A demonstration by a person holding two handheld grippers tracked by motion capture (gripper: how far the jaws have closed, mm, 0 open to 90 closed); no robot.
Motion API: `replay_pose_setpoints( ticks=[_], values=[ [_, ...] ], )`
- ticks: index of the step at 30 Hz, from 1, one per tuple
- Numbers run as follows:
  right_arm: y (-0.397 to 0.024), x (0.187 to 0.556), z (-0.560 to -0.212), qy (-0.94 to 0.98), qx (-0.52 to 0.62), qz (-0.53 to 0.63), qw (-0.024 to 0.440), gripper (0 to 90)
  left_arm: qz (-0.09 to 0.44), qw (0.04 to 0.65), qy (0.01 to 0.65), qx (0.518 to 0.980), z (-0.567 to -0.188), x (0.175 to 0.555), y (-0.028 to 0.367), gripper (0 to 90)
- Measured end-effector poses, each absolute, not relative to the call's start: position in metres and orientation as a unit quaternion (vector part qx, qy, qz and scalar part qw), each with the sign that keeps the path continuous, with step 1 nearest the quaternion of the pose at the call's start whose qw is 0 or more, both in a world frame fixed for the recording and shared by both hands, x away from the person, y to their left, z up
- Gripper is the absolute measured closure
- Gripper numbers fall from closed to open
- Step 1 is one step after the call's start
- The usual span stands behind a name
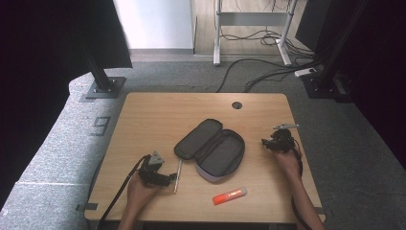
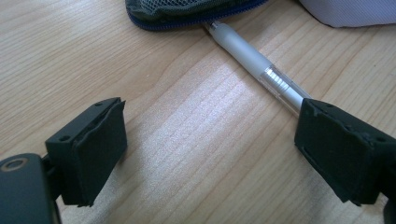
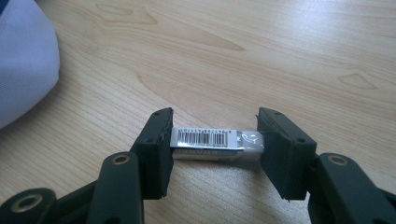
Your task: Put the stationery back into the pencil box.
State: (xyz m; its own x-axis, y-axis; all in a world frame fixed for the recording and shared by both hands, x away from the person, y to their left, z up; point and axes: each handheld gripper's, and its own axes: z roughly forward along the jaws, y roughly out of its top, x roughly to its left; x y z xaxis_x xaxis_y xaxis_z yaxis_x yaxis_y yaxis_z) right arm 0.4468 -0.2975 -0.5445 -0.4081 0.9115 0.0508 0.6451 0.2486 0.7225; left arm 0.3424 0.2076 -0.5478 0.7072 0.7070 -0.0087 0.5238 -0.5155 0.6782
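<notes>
Between the right tongs [image 3: 214, 147], a small rectangular barcoded eraser [image 3: 212, 144] sits clamped.

An open grey pencil case [image 1: 211, 149] lies mid-bench [image 1: 158, 110]. A pen [image 1: 178, 175] sits beside the left tongs [image 1: 168, 179], near the case's left end. An orange-and-white stick [image 1: 230, 195] lies near the front edge. The right tongs [image 1: 266, 143] rest right of the case.
</notes>
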Motion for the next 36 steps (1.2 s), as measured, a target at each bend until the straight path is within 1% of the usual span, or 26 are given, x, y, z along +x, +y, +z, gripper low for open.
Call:
replay_pose_setpoints(
  ticks=[25,36],
  values=[
    [-0.302,0.422,-0.507,0.775,0.479,0.364,0.193,46.6,0.136,0.338,0.358,0.860,-0.548,0.342,0.208,8.9],
    [-0.293,0.405,-0.486,0.784,0.453,0.380,0.190,46.6,0.135,0.338,0.358,0.860,-0.548,0.342,0.208,8.9]
  ],
)
